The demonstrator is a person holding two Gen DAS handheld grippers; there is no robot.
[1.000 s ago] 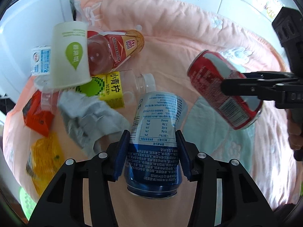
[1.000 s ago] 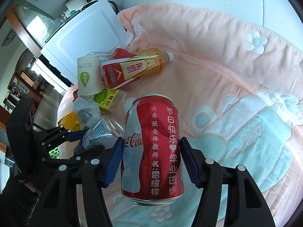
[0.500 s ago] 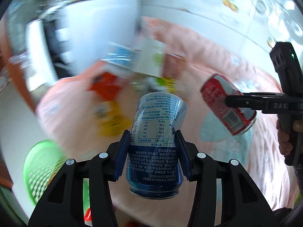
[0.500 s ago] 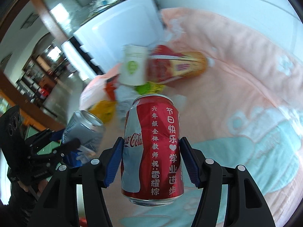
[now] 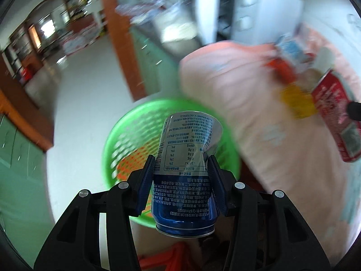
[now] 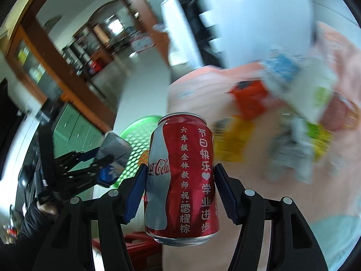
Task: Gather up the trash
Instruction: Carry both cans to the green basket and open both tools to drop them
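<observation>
Over the green basket (image 5: pixel 117 135), the left gripper (image 5: pixel 181 178) has its blue pads pressed against a dented blue can (image 5: pixel 185 180), held in the air above the mesh. Something orange shows through the basket's holes (too blurred to identify). The right gripper (image 6: pixel 180 194) clamps a red Coca-Cola can (image 6: pixel 182 180) upright, near the basket's rim and beside the pink cloth (image 6: pixel 282 203), where blurred wrappers and a paper cup (image 6: pixel 315 90) lie in a heap.
</observation>
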